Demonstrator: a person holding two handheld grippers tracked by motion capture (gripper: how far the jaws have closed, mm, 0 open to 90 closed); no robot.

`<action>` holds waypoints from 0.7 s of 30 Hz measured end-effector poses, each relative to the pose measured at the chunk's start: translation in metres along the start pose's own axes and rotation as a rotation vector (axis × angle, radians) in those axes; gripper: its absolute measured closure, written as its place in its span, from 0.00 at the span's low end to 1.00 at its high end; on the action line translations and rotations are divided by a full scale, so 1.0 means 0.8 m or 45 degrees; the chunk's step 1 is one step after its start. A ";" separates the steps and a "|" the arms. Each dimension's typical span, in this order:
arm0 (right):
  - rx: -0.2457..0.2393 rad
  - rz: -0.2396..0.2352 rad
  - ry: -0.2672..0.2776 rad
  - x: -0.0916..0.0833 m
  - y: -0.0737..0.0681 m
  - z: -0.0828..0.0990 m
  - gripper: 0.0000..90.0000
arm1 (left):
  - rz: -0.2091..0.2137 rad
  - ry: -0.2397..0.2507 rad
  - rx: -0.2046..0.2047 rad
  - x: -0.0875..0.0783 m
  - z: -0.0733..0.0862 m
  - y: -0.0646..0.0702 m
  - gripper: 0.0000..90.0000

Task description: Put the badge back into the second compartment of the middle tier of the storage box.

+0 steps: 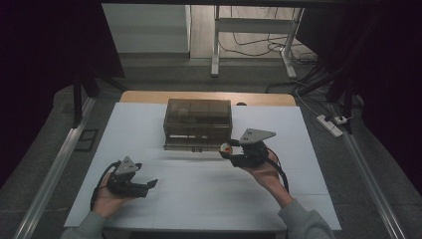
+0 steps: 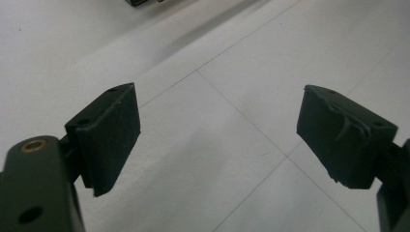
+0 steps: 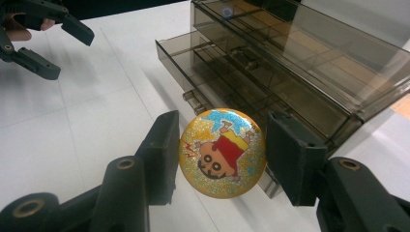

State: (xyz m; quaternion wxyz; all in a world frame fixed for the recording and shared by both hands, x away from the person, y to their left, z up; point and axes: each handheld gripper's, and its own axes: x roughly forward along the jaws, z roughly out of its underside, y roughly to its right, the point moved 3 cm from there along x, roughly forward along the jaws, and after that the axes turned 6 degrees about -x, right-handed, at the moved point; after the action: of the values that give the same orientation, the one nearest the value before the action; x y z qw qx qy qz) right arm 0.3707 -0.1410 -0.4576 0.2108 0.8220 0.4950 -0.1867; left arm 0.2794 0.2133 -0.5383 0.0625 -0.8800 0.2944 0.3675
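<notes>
A round glittery badge (image 3: 222, 152) with a cartoon figure in red sits between the jaws of my right gripper (image 3: 221, 159), which is shut on its edges. In the high view the right gripper (image 1: 228, 149) holds the badge (image 1: 226, 147) just above the table, close to the front right corner of a smoky transparent drawer box (image 1: 198, 122). One drawer (image 3: 193, 53) of the box (image 3: 290, 63) stands pulled out a little. My left gripper (image 1: 148, 187) rests low at the front left, open, with nothing between its pads (image 2: 109, 137).
A white mat (image 1: 199, 194) covers the table, and a wooden edge (image 1: 149, 96) shows behind it. Beyond the table stand metal frame legs (image 1: 215, 50) with cables. A power strip (image 1: 330, 125) lies on the floor at the right.
</notes>
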 end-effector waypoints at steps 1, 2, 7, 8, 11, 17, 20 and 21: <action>-0.002 0.000 -0.006 0.001 0.000 -0.001 0.52 | 0.000 0.000 0.000 0.000 0.000 0.000 0.18; -0.003 -0.002 -0.001 0.002 -0.001 -0.002 0.52 | 0.000 0.000 0.000 0.000 0.000 0.000 0.18; -0.006 -0.009 0.005 0.006 -0.001 -0.006 0.52 | 0.001 -0.002 -0.001 0.000 0.000 0.000 0.18; -0.006 -0.011 0.006 0.007 -0.001 -0.007 0.52 | 0.000 -0.002 -0.001 0.000 0.000 0.000 0.18; -0.007 -0.016 0.006 0.011 -0.002 -0.009 0.52 | 0.000 -0.002 -0.001 0.000 0.000 0.000 0.18; -0.011 -0.026 0.009 0.019 -0.003 -0.014 0.52 | 0.000 -0.001 -0.002 0.000 0.000 0.000 0.18; -0.012 -0.032 0.018 0.023 -0.004 -0.017 0.52 | 0.001 0.000 -0.003 0.000 0.000 0.000 0.18; -0.013 -0.034 0.015 0.024 -0.004 -0.018 0.52 | 0.002 0.001 -0.005 0.000 0.000 0.000 0.18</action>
State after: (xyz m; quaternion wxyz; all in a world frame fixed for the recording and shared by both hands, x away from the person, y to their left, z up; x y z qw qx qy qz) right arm 0.3777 -0.1179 -0.4557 0.2094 0.8154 0.5081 -0.1820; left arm 0.2793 0.2134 -0.5381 0.0604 -0.8801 0.2943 0.3677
